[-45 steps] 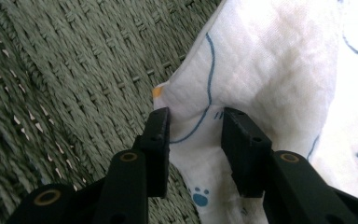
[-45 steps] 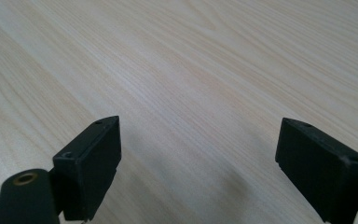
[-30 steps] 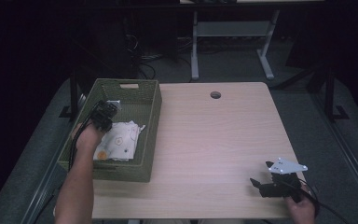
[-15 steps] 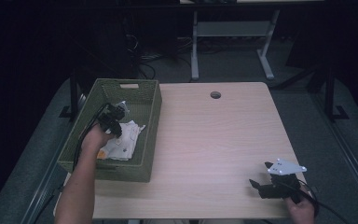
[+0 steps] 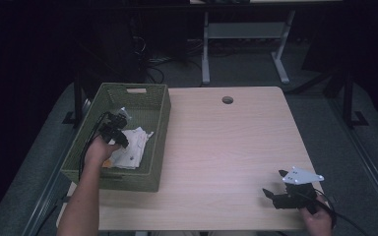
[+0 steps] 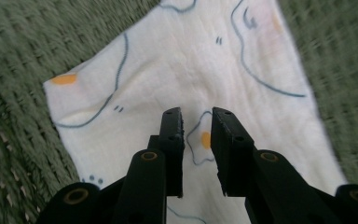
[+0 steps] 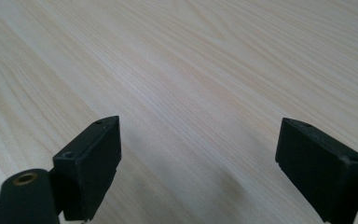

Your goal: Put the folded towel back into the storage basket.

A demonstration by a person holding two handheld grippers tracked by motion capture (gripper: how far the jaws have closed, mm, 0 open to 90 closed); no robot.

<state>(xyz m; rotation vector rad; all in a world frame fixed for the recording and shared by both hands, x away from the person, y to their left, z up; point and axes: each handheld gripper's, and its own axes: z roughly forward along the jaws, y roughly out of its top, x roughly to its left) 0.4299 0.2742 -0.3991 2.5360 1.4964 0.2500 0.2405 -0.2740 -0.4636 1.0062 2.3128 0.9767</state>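
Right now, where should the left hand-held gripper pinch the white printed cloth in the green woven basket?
Probably from straight above, near the middle of the white printed cloth. It lies spread fairly flat on the floor of the green woven basket, so no edge stands up to grab. The left hand-held gripper hangs over that spot, its jaws just opening, nothing between them.

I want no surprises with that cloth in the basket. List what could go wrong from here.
1. The left gripper has just been opening; its jaws stand slightly apart over the white cloth with nothing between them, so closing now may miss the flat fabric.
2. The green basket walls hem the hand in; a lift might snag the cloth on the weave.
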